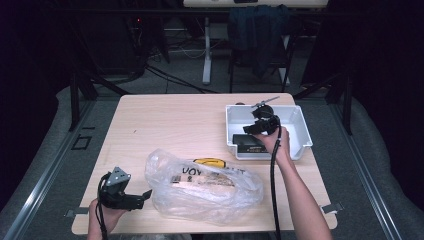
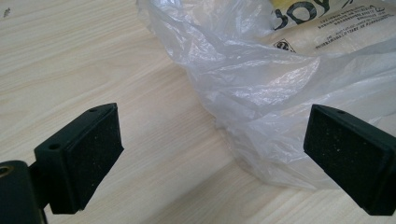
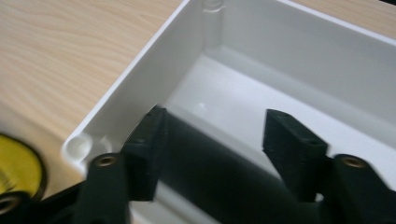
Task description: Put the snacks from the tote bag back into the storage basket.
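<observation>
A clear plastic bag [image 1: 210,200] [image 2: 261,79] lies at the table's front middle, with a printed tan package [image 1: 202,178] [image 2: 322,28] inside it. My left gripper [image 1: 143,196] [image 2: 215,163] rests low on the table at the bag's left end, open, its pads either side of the bag's crumpled edge. A white bin [image 1: 300,131] [image 3: 140,79] stands at the right and holds a black box-like thing [image 1: 246,143] [image 3: 210,182]. My right gripper [image 1: 253,129] [image 3: 219,149] reaches down into the bin, open, its jaws straddling the black thing.
A yellow, black-rimmed item [image 1: 209,161] [image 3: 16,163] lies between the bag and the bin. The wooden table [image 1: 165,120] is bare at the back left. A chair and desk legs stand on the floor beyond the far edge.
</observation>
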